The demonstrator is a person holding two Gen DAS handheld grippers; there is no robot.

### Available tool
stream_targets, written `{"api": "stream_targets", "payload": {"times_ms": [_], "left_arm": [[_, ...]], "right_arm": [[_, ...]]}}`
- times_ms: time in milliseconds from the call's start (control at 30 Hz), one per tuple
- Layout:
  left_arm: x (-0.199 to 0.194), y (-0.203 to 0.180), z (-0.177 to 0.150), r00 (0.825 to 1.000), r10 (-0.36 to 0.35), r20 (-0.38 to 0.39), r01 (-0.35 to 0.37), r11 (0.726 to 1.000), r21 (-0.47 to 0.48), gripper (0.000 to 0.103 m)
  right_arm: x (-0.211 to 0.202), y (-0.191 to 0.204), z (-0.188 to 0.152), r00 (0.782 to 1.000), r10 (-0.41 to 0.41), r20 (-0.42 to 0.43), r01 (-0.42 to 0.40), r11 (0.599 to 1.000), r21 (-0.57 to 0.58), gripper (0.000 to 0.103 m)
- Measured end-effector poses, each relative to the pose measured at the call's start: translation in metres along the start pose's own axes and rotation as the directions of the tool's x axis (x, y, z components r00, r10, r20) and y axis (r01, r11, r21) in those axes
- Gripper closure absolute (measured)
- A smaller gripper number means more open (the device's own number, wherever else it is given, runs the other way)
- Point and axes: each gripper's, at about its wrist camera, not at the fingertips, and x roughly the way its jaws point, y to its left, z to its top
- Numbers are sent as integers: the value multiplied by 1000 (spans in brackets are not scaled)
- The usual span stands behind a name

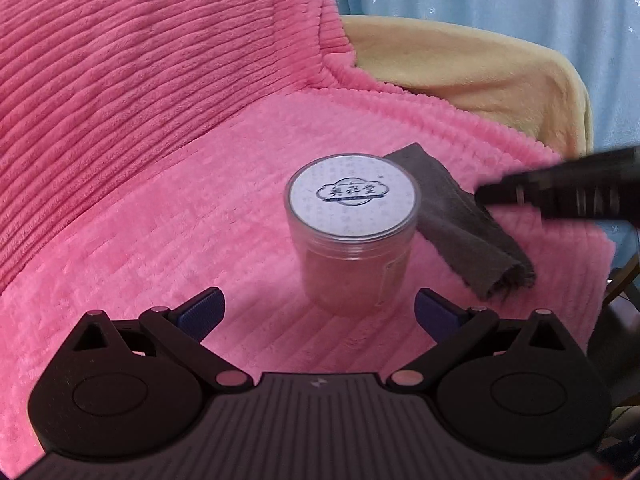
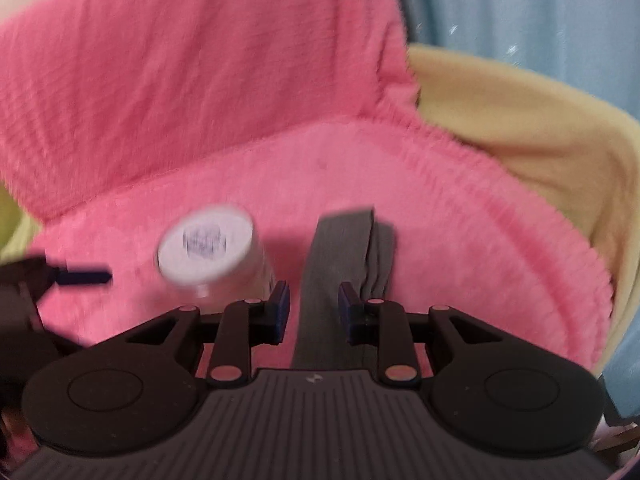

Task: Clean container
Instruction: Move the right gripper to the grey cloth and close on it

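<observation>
- The clear jar (image 1: 352, 236) stands upright on the pink blanket (image 1: 168, 216), lid on, with the folded grey cloth (image 1: 460, 220) lying just beside it
- The left gripper (image 1: 320, 312) sits wide apart in front of the jar, holding nothing
- The right gripper (image 2: 313, 312) hovers over the cloth, fingers parted on either side of it, not clamped
- This fits the cloth about to be taken up for wiping, or just put down after it; the pictures do not settle which

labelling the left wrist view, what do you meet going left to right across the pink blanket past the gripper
clear jar with white lid → grey cloth → right gripper, blurred, coming in from the right edge
</observation>
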Motion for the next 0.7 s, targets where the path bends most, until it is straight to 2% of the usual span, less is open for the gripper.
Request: {"api": "stream_targets", "payload": {"times_ms": [233, 467, 600, 633, 700], "left_arm": [[15, 0, -4, 1000, -26, -8, 26, 1000, 14, 1], [30, -1, -5, 999, -39, -18, 40, 999, 11, 1], [37, -2, -4, 998, -53, -20, 53, 999, 2, 1], [39, -2, -4, 998, -56, -21, 56, 998, 0, 2], [43, -3, -4, 998, -63, -22, 63, 998, -4, 4]], "right_arm": [[32, 13, -6, 998, -29, -49, 22, 990, -142, 80], [61, 6, -14, 996, -48, -69, 36, 985, -166, 80], [69, 6, -22, 998, -60, -35, 52, 977, -209, 85], [70, 3, -23, 998, -54, -28, 47, 979, -198, 90], [72, -12, -25, 1000, -9, -28, 7, 995, -96, 92]]}}
